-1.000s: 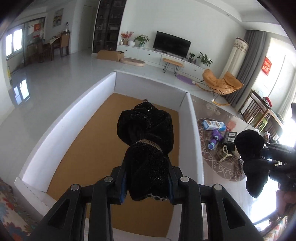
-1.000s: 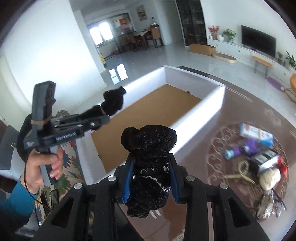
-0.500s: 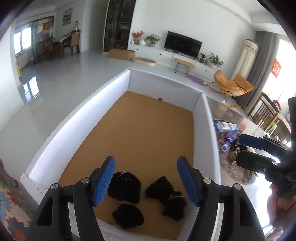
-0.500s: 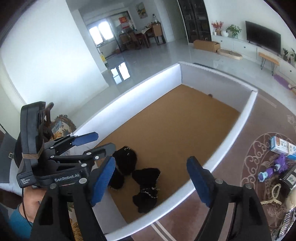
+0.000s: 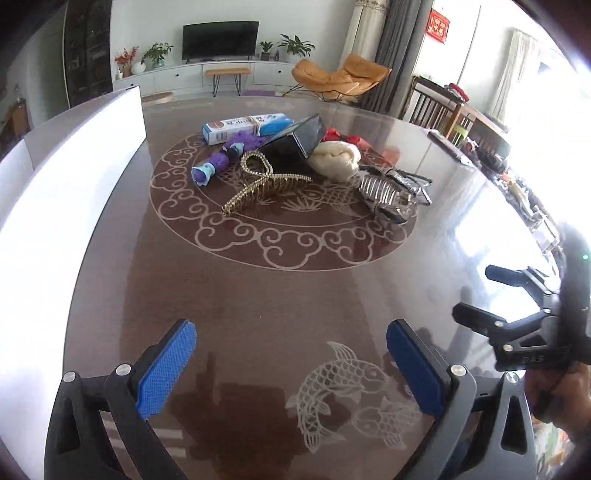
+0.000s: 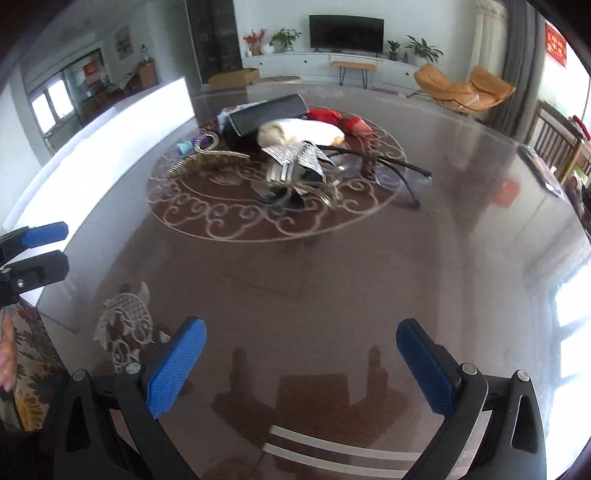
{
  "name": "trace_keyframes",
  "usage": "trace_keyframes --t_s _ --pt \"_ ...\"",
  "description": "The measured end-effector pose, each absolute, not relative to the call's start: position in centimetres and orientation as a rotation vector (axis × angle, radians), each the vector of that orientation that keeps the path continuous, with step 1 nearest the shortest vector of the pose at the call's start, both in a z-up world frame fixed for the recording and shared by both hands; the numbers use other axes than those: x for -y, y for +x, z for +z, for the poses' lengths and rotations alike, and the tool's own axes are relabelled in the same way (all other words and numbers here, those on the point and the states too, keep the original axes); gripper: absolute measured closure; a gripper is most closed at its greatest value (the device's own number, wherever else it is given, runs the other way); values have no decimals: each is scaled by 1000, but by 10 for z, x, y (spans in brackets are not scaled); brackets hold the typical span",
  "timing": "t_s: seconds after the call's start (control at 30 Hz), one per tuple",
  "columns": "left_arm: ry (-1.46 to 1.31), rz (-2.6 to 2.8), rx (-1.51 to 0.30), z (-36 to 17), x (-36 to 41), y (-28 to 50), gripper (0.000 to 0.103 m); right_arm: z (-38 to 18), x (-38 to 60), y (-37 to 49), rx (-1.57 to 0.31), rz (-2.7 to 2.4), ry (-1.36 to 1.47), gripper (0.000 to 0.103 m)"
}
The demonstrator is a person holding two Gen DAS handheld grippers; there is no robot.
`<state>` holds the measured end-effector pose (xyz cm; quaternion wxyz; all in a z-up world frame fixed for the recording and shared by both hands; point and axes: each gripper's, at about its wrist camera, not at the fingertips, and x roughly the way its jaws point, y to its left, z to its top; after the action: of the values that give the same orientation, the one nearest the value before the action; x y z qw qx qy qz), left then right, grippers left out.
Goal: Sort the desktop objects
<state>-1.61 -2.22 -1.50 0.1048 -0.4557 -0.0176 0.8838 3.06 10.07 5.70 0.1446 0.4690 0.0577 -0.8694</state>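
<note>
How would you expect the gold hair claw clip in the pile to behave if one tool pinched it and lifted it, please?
The gold hair claw clip looks rigid, so it should probably keep its shape. Its thin open loop and rows of teeth suggest it is light, yet apt to snag neighbours such as the purple toy. Its narrow, shiny arms may slip or twist between the pads.

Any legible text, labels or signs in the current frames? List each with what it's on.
None reads clearly.
Blue and white rectangular carton on the table: print too blurred to read.
Red hanging wall sign: gold characters, too small to read.
Moulded lettering on the right gripper body: illegible.
</note>
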Motion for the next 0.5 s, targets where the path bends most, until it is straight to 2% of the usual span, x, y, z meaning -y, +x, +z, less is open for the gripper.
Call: trace_keyframes --t_s 0.17,0.5 --pt "-1360 2684 -56 -39 11 -48 0 40 -115 10 -157 -2512 1372 0" --pt "-1382 2717 -79 -42 13 -56 0 36 -76 -26 -279 -2455 1279 0"
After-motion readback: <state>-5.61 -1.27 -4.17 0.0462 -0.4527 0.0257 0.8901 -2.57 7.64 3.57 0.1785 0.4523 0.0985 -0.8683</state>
